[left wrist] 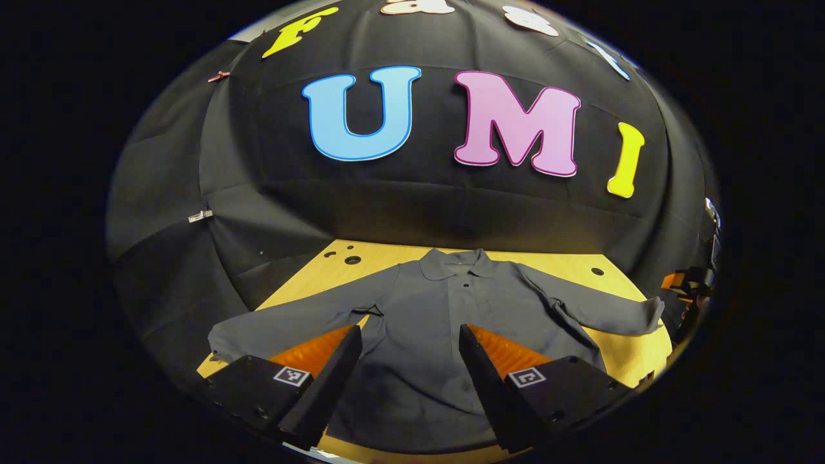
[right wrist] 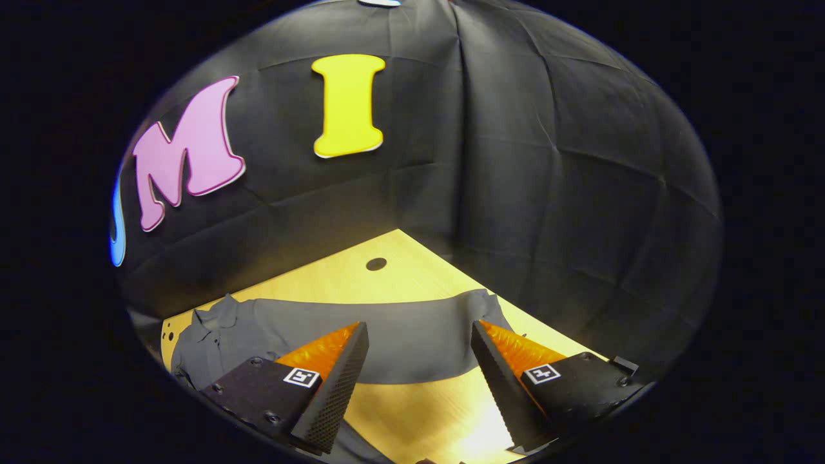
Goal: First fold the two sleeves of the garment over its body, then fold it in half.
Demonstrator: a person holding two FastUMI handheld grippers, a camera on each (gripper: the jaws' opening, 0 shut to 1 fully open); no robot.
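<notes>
I see the grey collared shirt (left wrist: 425, 309) lying flat on the wooden table (left wrist: 635, 357), both sleeves spread wide, so no fold is made yet. My left gripper (left wrist: 407, 361) hangs released over its body; my right gripper (right wrist: 419, 361) gapes above the right sleeve (right wrist: 399, 335). Next I'd probably pinch that cuff, though its edge looks dim.

Shirt (left wrist: 419, 309) flat on table (left wrist: 619, 361), collar toward wall, sleeves spread sideways.
</notes>
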